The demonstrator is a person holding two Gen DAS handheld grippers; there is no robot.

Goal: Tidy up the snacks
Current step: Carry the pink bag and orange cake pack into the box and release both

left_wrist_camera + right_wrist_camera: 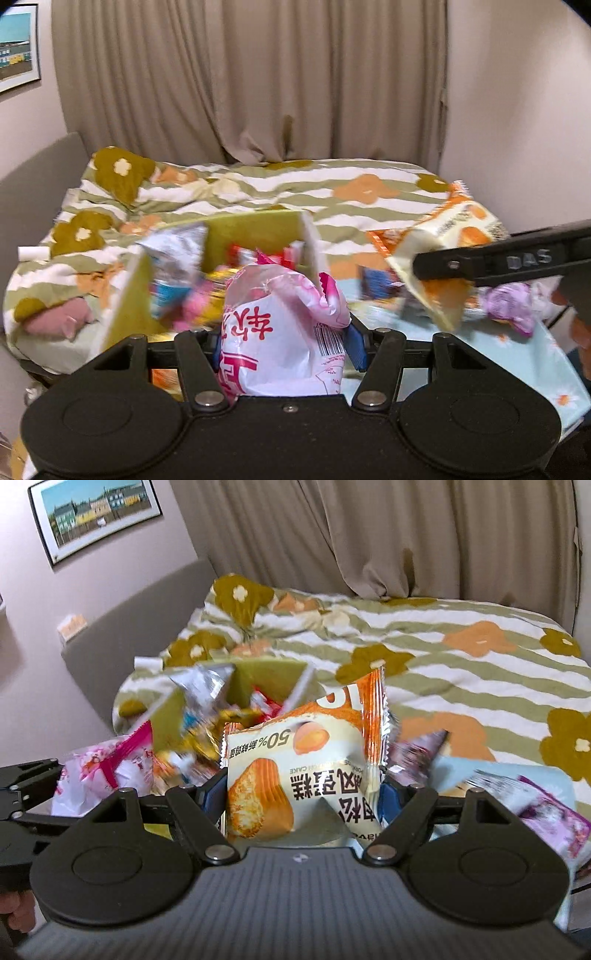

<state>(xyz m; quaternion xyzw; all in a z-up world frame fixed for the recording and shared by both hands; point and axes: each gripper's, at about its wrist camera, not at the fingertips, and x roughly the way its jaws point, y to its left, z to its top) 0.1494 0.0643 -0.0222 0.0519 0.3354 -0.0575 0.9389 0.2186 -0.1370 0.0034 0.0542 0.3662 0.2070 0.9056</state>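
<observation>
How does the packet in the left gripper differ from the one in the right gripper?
The pink-and-white packet in the left gripper is a puffy, crumpled bag with red lettering; the cake packet in the right gripper is orange and cream, flatter, and shows a picture of a cake. Both are sealed snacks clamped between blue pads, held up in front of the green box.

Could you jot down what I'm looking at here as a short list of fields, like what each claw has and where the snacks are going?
left claw: shut on a pink and white snack bag
right claw: shut on an orange and cream cake packet
container: green box, open, already holding several snack packets
loose snacks: purple packet lying on a pale blue cloth
setting: bed with a flowered cover, curtains behind
</observation>
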